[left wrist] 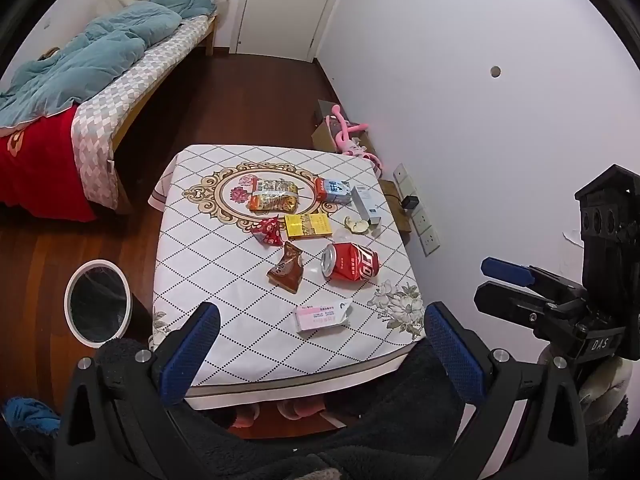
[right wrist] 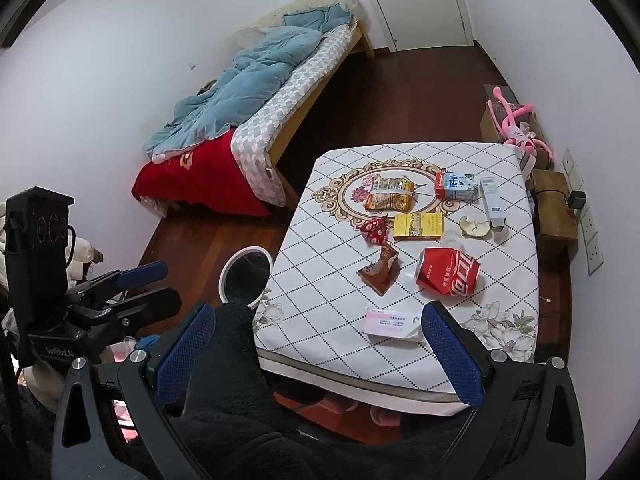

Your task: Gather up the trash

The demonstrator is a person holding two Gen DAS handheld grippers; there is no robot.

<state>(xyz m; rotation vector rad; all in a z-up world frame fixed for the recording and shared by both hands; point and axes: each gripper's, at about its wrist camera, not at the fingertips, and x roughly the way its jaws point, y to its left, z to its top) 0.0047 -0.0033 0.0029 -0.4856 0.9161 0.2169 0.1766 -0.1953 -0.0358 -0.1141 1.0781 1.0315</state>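
Note:
Trash lies on a small table (left wrist: 208, 264) with a diamond-pattern cloth: a crushed red can (left wrist: 351, 262), a brown wrapper (left wrist: 287, 269), a pink-white box (left wrist: 320, 317), a yellow box (left wrist: 308, 226), a red wrapper (left wrist: 269, 231), a snack bag (left wrist: 273, 196), a milk carton (left wrist: 333, 190), a white tube box (left wrist: 367, 204) and a peel (left wrist: 356, 225). A white-rimmed bin (left wrist: 98, 303) stands left of the table on the floor. My left gripper (left wrist: 320, 320) is open above the near table edge. My right gripper (right wrist: 316, 320) is open, also over the near edge; the can (right wrist: 448, 272) and the bin (right wrist: 246, 276) show there.
A bed (left wrist: 100, 80) with blue quilt and red blanket stands at the left. A pink toy (left wrist: 348, 136) and boxes sit by the right wall with sockets (left wrist: 420, 216). Dark wooden floor lies between bed and table. Pink slippers (left wrist: 296, 408) are under the table.

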